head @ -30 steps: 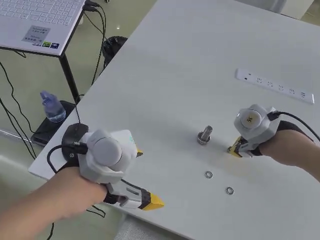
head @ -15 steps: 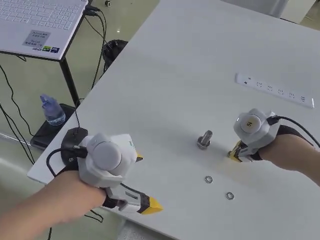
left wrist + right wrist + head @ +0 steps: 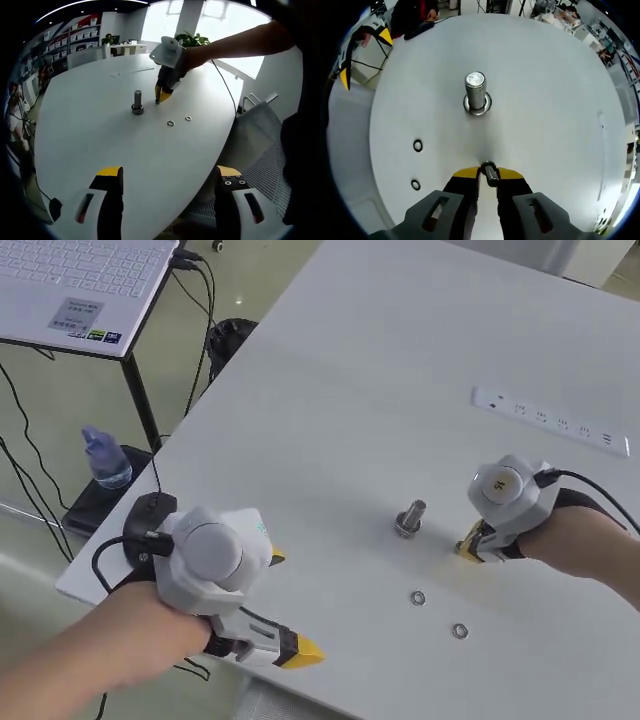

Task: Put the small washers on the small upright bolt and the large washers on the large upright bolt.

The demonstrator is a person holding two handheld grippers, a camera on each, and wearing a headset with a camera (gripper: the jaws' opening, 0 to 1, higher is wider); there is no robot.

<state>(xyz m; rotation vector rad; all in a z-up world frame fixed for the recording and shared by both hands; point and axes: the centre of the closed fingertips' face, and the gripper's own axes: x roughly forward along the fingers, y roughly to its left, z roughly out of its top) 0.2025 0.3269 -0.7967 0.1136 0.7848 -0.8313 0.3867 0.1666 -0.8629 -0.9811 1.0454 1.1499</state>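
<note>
The jaws of the right gripper [image 3: 470,546] are pinched on the small bolt [image 3: 490,174] (its lower end is hidden between them). Those of the left gripper [image 3: 169,173] are held spread. The sizes of the two washers [image 3: 418,145] cannot be told.

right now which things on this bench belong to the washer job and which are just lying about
Job: large bolt; loose washers; small bolt, gripped by the right hand-held gripper.
Lying about: power strip; laptop; water bottle.
</note>
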